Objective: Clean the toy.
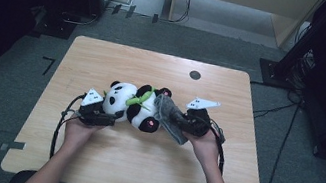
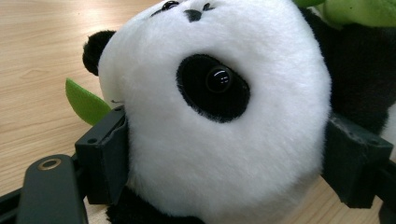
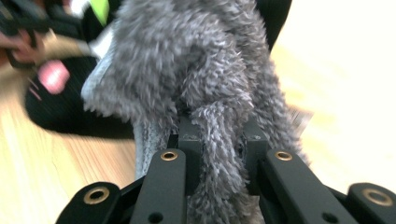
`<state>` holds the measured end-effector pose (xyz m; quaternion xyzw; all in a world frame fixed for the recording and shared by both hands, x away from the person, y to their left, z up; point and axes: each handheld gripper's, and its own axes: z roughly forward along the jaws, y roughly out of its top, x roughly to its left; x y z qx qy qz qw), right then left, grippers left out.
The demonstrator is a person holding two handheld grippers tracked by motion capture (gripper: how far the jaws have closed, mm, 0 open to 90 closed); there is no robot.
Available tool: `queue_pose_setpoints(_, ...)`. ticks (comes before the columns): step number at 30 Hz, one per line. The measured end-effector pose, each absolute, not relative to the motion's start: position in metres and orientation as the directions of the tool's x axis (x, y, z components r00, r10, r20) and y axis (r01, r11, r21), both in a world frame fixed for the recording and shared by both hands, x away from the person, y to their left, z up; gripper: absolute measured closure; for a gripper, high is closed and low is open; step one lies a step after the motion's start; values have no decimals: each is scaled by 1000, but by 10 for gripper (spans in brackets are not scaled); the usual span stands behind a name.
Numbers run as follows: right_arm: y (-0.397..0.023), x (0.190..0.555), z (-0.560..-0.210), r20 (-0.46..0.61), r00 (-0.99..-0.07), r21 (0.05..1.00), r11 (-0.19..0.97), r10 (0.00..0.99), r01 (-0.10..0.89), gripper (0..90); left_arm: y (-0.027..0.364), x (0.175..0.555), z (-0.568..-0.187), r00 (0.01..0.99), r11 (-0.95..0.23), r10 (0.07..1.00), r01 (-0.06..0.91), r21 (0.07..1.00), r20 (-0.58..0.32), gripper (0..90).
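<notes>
Two tongs are at work on the wooden bench [image 1: 88, 159], and each has something soft between its jaws. My left tongs [image 1: 104, 118] are clamped on the white head of a plush panda [image 1: 135, 107]; in the left gripper view the jaws press into the fur on either side of the head, with one black eye patch facing the camera above them. A green felt leaf [image 2: 86, 101] pokes out just beside the jaw on that view's left, and a black ear sits above it.

My right tongs [image 1: 185, 122] are clenched on a grey fuzzy cloth [image 1: 169, 118]. In the right gripper view a fold of the pile is pinched tight between the two jaws, and the rest of the cloth rises ahead of them. That view is blurred. Beyond the cloth I see the panda's black body and a pink paw pad [image 3: 53, 77].

From the high view, the panda lies on its side between the two tongs, head toward the left ones, with the cloth draped against its body on the side of the right ones. A small dark round mark [image 1: 195, 75] lies on the bench beyond the right tongs.
</notes>
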<state>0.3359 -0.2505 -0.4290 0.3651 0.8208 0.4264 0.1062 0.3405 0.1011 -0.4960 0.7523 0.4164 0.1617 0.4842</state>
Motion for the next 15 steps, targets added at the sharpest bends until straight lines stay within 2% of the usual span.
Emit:
queue_pose_setpoints(7,-226,352,-390,105,-756,827,366,646,427,766,100,340,-495,599,-180,785,467,866,-160,158)
queue_pose_setpoints(15,-166,381,-371,73,-812,806,445,579,390,757,100,341,-495,598,-178,785,465,867,-159,158)
